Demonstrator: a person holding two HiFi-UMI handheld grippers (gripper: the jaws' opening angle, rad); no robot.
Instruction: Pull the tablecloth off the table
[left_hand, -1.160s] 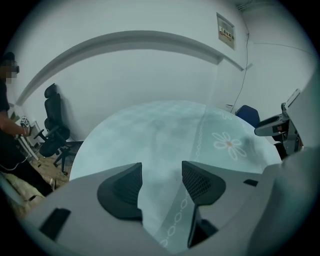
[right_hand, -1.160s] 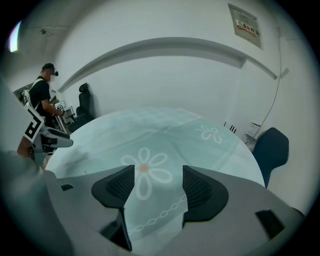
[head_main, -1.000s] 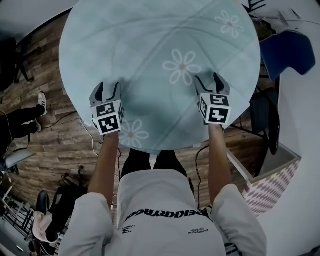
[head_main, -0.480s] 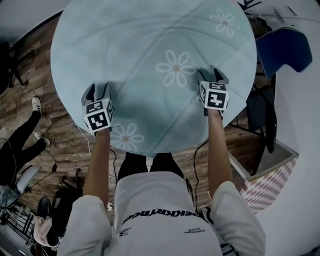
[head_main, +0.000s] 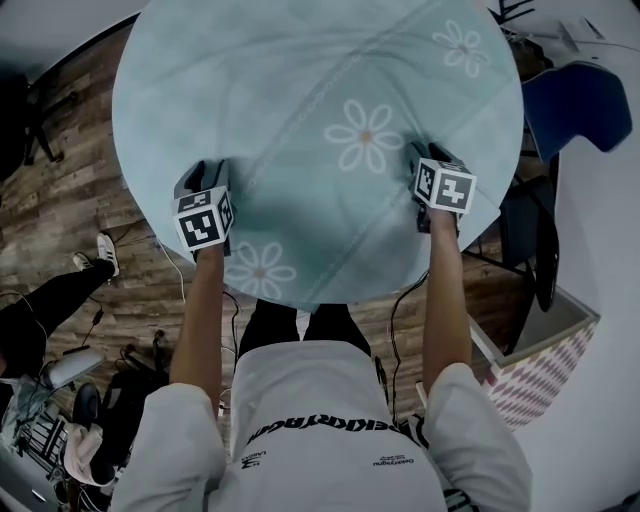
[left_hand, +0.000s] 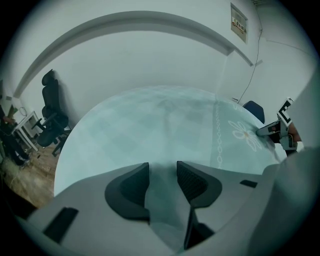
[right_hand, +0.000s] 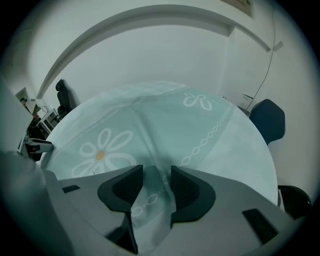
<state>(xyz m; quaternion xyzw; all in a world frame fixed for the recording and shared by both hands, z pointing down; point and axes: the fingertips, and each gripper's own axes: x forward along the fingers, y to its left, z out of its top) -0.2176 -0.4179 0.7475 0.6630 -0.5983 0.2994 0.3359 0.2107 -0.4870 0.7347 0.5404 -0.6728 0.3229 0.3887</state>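
A pale blue tablecloth (head_main: 320, 110) with white daisies covers the round table. My left gripper (head_main: 205, 172) is set down on the cloth near the near-left edge. Its jaws are closing, and in the left gripper view a raised fold of tablecloth (left_hand: 162, 195) fills the gap of the left gripper (left_hand: 162, 181), touching both pads. My right gripper (head_main: 425, 153) sits on the cloth at the near-right edge beside a daisy (head_main: 365, 133). Its jaws are closing too; the right gripper (right_hand: 156, 184) has a ridge of tablecloth (right_hand: 150, 200) pinched between its pads.
A blue chair (head_main: 575, 100) stands close to the table's right side, with a box with a patterned side (head_main: 545, 365) nearer me. A person's legs (head_main: 50, 300) and cables lie on the wooden floor at left. A black office chair (left_hand: 50, 115) stands by the far wall.
Both grippers have tipped down onto the cloth and their jaws have narrowed around folds of it. The right gripper shifted toward the right edge. The legs at left moved.
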